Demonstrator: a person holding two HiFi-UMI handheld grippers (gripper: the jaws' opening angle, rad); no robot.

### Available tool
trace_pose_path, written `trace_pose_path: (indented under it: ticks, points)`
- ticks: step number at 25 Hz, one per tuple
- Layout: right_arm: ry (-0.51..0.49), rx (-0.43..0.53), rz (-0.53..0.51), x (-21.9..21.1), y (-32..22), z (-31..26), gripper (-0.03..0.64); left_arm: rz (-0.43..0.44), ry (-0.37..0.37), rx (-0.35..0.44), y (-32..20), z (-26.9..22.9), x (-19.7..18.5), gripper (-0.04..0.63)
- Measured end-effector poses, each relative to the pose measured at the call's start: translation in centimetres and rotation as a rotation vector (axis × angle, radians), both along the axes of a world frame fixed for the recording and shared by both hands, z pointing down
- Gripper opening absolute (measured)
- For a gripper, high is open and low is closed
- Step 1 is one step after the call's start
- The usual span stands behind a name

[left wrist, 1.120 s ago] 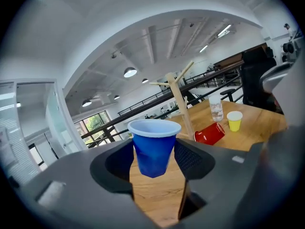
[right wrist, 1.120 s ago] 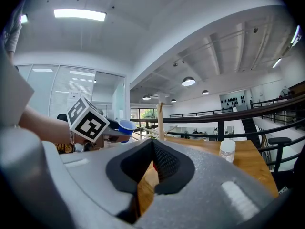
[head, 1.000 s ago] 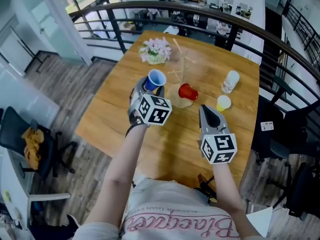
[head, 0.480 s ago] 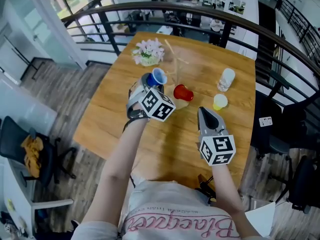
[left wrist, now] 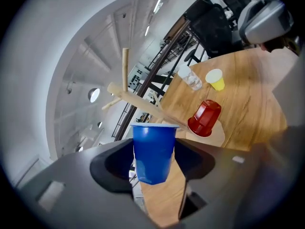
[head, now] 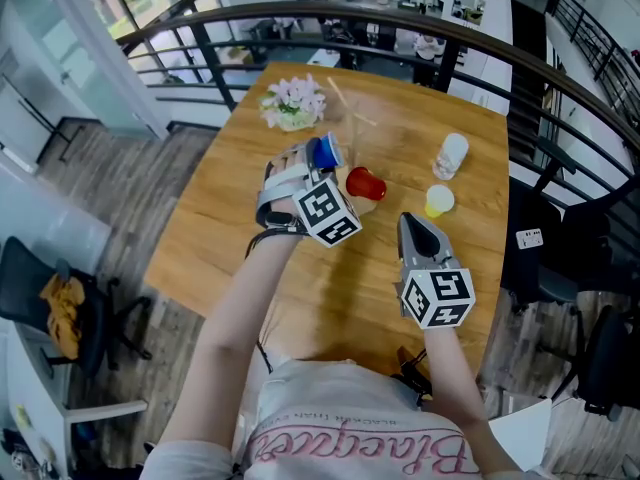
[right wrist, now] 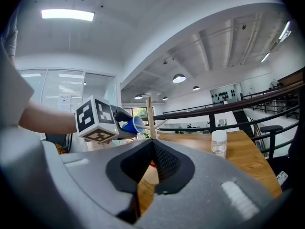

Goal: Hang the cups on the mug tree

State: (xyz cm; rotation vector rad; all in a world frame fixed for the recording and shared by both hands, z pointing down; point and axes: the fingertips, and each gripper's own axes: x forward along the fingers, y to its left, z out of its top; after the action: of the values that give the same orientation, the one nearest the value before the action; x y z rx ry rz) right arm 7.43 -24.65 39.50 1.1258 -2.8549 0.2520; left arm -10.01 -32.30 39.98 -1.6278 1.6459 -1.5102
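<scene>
My left gripper [head: 318, 160] is shut on a blue cup [head: 325, 151], held tipped on its side just left of the wooden mug tree [head: 350, 118]. In the left gripper view the blue cup [left wrist: 153, 142] sits between the jaws of the left gripper [left wrist: 153, 154], its rim close under the mug tree's trunk [left wrist: 138, 103]. A red cup [head: 367, 183] rests tilted, mouth down, at the tree's round base [left wrist: 215, 135]. A yellow cup [head: 437, 201] stands on the table to the right. My right gripper [head: 413, 222] hovers shut and empty nearer me, also seen as right gripper [right wrist: 151, 149].
A clear plastic bottle [head: 450, 155] stands behind the yellow cup. A pot of pink flowers [head: 293, 103] sits at the wooden table's [head: 230, 218] far left. A dark railing [head: 480, 38] curves round the table's far side.
My left gripper has moved right, toward the mug tree, and rolled, so the blue cup now lies tipped sideways. The right gripper has stayed where it was.
</scene>
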Motion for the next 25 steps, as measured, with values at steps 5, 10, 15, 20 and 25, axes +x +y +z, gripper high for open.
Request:
trace_pose_path:
  ticks: [5,10,15,20,25]
  points:
    - [-0.008,-0.008,0.012,0.1,0.0,0.0,0.002,0.102,-0.219,-0.050,-0.6,-0.1,1.1,0.283]
    - [-0.006,-0.007,0.010,0.1,0.0,0.0,0.002,0.184,-0.396,-0.138,-1.1,0.9,1.9,0.282]
    - [-0.004,0.004,0.014,0.2,0.4,-0.3,0.002,0.221,-0.474,-0.199,-1.0,2.2,2.0,0.282]
    - [-0.003,0.004,0.037,0.8,0.6,-0.3,0.002,0.258,-0.441,-0.216,-1.0,2.7,2.9,0.280]
    - [0.000,0.011,0.057,1.2,0.8,-0.6,0.002,0.284,-0.389,-0.207,-0.9,2.6,3.9,0.302]
